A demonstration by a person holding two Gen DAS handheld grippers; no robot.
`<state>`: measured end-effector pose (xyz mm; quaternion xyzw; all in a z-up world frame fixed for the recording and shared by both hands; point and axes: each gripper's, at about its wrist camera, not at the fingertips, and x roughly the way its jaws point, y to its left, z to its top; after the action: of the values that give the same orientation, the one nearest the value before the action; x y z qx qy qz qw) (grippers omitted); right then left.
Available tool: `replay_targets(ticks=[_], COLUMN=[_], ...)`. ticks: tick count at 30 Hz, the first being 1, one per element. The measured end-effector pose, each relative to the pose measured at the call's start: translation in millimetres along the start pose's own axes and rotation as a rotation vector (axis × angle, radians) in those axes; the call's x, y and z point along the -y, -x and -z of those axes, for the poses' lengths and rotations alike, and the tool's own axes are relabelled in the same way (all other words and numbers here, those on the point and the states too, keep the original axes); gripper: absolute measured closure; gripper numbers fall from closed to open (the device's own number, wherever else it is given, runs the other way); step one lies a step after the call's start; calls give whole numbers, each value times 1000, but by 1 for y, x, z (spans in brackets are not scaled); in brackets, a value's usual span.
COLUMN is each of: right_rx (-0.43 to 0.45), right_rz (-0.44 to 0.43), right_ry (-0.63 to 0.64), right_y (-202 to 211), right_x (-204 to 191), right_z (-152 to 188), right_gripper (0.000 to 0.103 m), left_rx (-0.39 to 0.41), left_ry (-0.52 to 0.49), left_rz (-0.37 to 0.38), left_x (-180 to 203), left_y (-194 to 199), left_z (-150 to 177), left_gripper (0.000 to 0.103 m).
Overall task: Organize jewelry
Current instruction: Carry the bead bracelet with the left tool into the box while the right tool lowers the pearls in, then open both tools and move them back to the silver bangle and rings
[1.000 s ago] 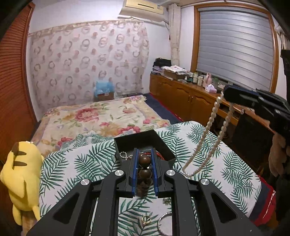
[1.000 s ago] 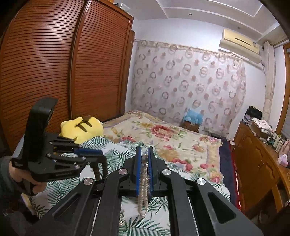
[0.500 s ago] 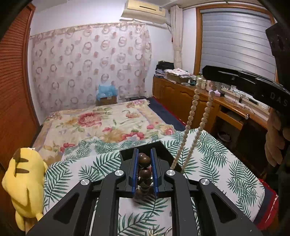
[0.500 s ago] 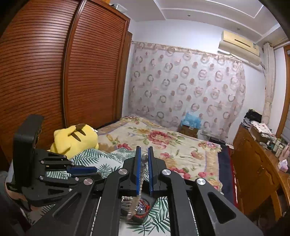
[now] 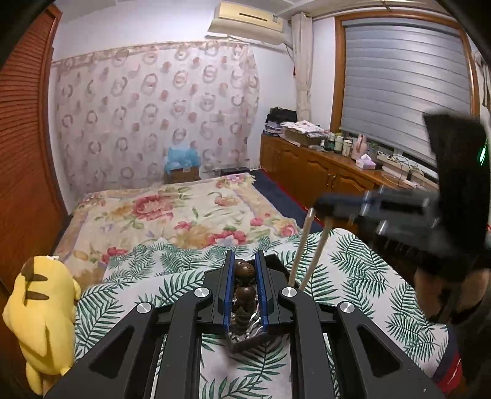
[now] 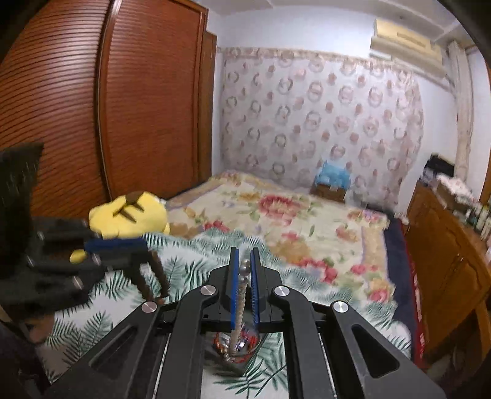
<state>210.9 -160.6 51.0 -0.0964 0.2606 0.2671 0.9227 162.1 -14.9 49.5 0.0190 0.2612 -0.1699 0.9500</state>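
Left tongs [image 5: 244, 270] clamped on a brown bead bracelet [image 5: 244, 284], right tongs [image 6: 244, 267] pinching a pearl necklace [image 6: 240, 302], its blurred strands dangling seemingly into the black box [image 6: 236, 357] below both tongs

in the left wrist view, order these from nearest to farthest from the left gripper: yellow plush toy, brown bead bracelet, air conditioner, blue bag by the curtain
1. brown bead bracelet: clamped in the left gripper itself.
2. yellow plush toy: low at the left edge, beside the leaf-print cover.
3. blue bag: past the far end of the bed, against the curtain.
4. air conditioner: high on the far wall, above the curtain.
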Motion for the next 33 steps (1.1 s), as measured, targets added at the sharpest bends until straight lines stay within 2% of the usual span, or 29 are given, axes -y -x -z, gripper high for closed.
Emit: replay_targets(ticks=[5,11,21,33], right_rx=[-93,-138,-104,-73], right_rz=[-45,-85,-67,-102], right_ry=[-58,-105,-89,-104], right_y=[-38,-55,-32,1], right_x=[5,11,15,0], right_z=[35,56,62,96], right_gripper=[94,94,94,94], left_rx=[-20,-55,-104,-99], left_ry=[0,-2,16,14], left_rz=[-3,-6,-7,3], left_x=[2,4,3,7], left_y=[-13,-37,-64,-49], left_z=[0,3,7,20], left_gripper=[91,91,91,88])
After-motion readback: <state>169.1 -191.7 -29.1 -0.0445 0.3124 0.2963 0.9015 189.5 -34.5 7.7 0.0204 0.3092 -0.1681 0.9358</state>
